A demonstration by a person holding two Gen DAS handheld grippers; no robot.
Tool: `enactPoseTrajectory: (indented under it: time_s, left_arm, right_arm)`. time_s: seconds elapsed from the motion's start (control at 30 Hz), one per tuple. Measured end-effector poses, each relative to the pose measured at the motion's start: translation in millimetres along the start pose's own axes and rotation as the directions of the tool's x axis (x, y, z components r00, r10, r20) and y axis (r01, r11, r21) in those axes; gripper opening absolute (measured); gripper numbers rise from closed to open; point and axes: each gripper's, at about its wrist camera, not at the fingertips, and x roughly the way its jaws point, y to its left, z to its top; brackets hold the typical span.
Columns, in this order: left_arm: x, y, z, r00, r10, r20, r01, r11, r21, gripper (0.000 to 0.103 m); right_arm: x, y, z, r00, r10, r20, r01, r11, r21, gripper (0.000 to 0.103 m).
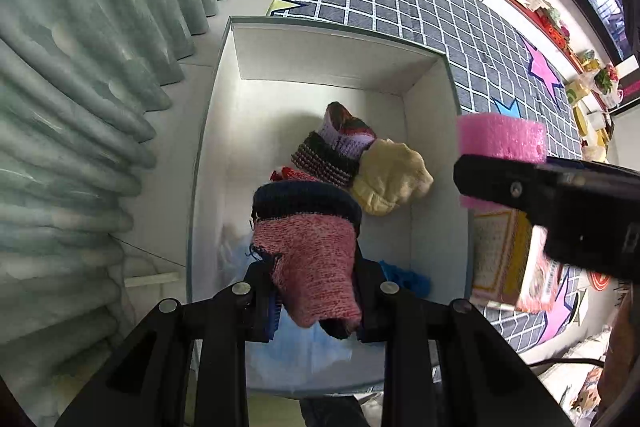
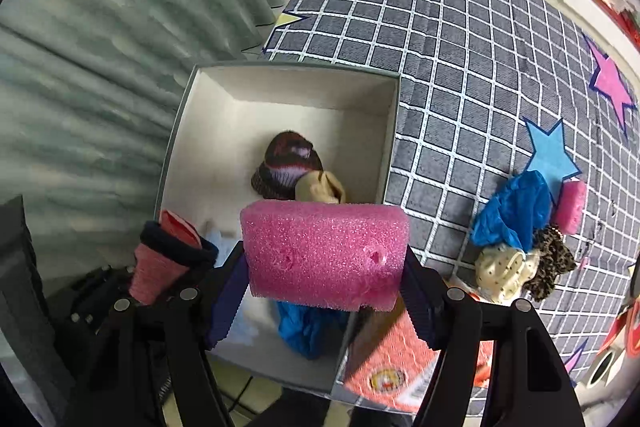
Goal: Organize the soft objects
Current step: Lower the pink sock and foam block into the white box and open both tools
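My left gripper [image 1: 314,301] is shut on a red knit sock with a navy cuff [image 1: 316,251] and holds it over the white box [image 1: 336,57]. My right gripper [image 2: 324,301] is shut on a pink foam sponge [image 2: 324,253], held over the box's right wall [image 2: 390,131]. The sponge also shows in the left wrist view [image 1: 500,143]. In the box lie a striped sock bundle [image 1: 340,147], a cream sock [image 1: 390,179] and blue soft items [image 1: 404,277]. The sock shows in the right wrist view [image 2: 164,259].
On the grey checked mat [image 2: 480,67] right of the box lie a blue cloth [image 2: 514,211], a second pink sponge [image 2: 572,207], a cream dotted item [image 2: 500,271] and a leopard-print item [image 2: 554,263]. An orange carton [image 2: 396,363] lies by the box. Green curtains [image 1: 80,107] hang left.
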Motion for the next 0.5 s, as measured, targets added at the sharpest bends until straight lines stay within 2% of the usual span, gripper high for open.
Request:
enactPoseTrajectory:
  time_s: [0.17, 0.5]
  left_arm:
    - [13.4, 2.9, 7.7, 1.0, 0.003, -0.012, -0.003, 1.0, -0.02, 0.029]
    - [26.7, 4.3, 13.4, 0.999, 0.034, -0.02, -0.035, 0.999, -0.035, 0.029]
  right_arm:
    - [10.5, -6.6, 15.6, 1.0, 0.019, -0.012, -0.019, 0.998, 0.053, 0.071]
    - [22.5, -4.6, 25.1, 1.0, -0.015, -0.025, 0.016, 0.999, 0.029, 0.071]
